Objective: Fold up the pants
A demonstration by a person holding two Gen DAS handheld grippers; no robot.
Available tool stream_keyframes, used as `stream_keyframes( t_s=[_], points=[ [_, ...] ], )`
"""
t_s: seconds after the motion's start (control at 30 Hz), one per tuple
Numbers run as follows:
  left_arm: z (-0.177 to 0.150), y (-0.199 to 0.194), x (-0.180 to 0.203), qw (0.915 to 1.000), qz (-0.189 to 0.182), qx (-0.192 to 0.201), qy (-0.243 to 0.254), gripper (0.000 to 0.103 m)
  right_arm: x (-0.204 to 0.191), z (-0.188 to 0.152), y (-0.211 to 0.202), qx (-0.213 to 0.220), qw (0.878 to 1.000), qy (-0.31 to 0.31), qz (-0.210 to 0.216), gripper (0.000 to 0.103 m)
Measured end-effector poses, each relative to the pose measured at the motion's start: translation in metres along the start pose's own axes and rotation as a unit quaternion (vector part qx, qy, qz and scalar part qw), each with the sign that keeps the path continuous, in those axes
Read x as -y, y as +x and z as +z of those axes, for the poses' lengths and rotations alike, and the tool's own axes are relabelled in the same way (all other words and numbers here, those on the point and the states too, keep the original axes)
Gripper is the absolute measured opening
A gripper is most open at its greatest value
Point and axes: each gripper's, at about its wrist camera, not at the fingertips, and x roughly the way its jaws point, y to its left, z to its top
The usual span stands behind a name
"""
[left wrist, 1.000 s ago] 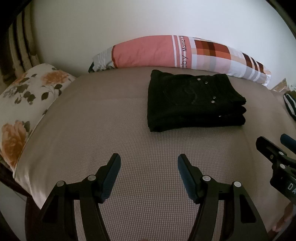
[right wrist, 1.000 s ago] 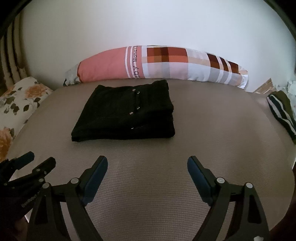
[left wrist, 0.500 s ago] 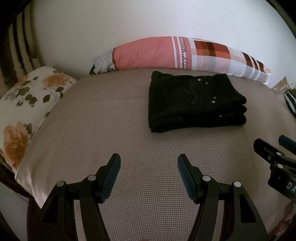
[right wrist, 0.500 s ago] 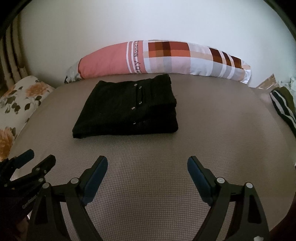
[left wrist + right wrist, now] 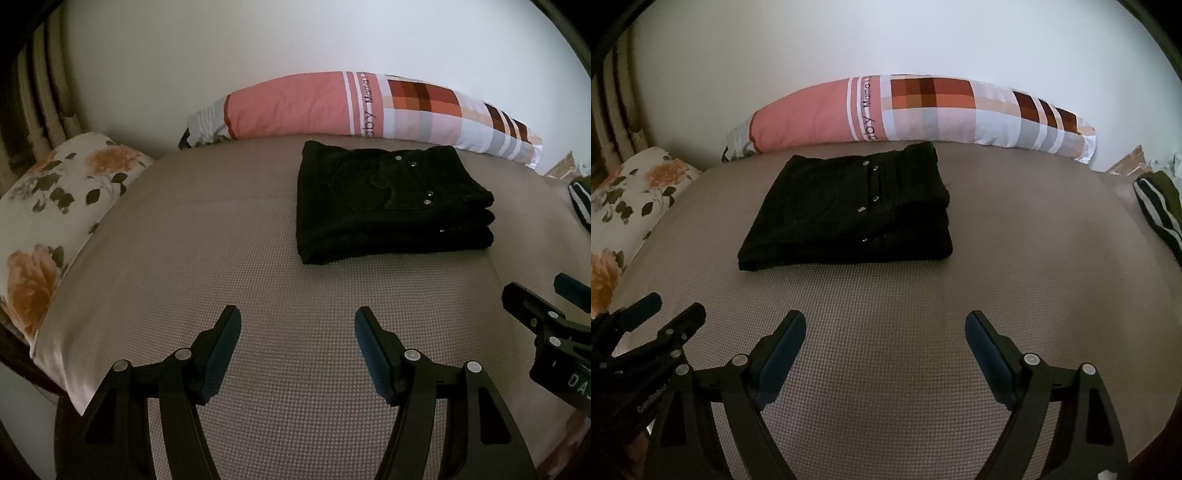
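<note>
From the left wrist camera, the left hand-held gripper (image 5: 297, 330) hangs over the near part of the taupe, waffle-textured bed cover (image 5: 207, 266), its two black fingers with blue pads spread wide and holding nothing. The black folded pants (image 5: 391, 203) lie as a flat, layered rectangle on the far half of the bed, ahead and to the right of the gripper and well apart from it — small silver rivets show on the top layer. Behind the pants, against the white wall, lies the long bolster pillow in coral pink with a checked orange-and-grey section (image 5: 369, 107). A white pillow printed with orange flowers (image 5: 55, 206) sits at the bed's left edge. At the right edge of this view the right hand-held gripper (image 5: 554, 295) pokes in, and a dark striped cloth (image 5: 580, 201) lies at the far right.

From the right wrist camera, the right hand-held gripper (image 5: 884, 334) is also spread wide and empty above the cover (image 5: 1015, 258). The pants (image 5: 853, 212) rest ahead and to the left, just in front of the bolster (image 5: 923, 110). The left gripper (image 5: 670, 312) shows at lower left, the floral pillow (image 5: 631, 199) beyond it, the striped cloth (image 5: 1160, 210) at the right.
</note>
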Motion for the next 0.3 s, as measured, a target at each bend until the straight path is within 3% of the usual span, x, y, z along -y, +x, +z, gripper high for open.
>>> stream_keyframes(
  t_s=[0.3],
  points=[
    [0.0020, 0.0050, 0.0000, 0.9999, -0.012, -0.007, 0.005, 0.065, -0.0004, -0.0014, 0.0008, -0.002, 1.000, 0.003, 0.000, 0.086]
  ],
)
